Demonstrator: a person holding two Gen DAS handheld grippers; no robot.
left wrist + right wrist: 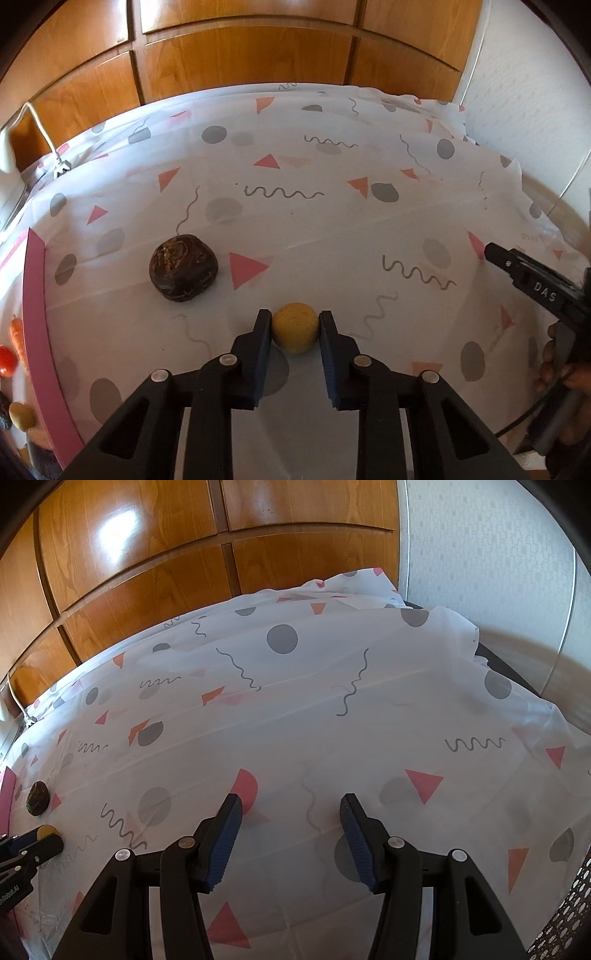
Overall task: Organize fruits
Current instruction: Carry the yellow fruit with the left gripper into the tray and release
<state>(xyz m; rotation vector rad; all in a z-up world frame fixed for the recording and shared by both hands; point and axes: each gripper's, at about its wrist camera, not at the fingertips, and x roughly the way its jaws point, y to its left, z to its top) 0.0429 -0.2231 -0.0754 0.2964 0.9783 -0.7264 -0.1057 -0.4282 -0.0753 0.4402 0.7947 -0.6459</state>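
Left tool [295,326] pinches a round, matte, dimpled yellow fruit [295,328].

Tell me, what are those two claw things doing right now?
Left gripper closed around yellow fruit on the cloth. Right gripper open, empty. Dark brown fruit sits clear, nothing blocking.

glossy wood cabinet [147,554], matt printed cloth [332,221]

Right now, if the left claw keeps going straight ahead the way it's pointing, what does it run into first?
The yellow fruit. It already sits between the left claw's fingertips, so any forward push meets it at once. Beyond it there is only patterned tablecloth; the dark brown fruit lies off to the left, out of that line.
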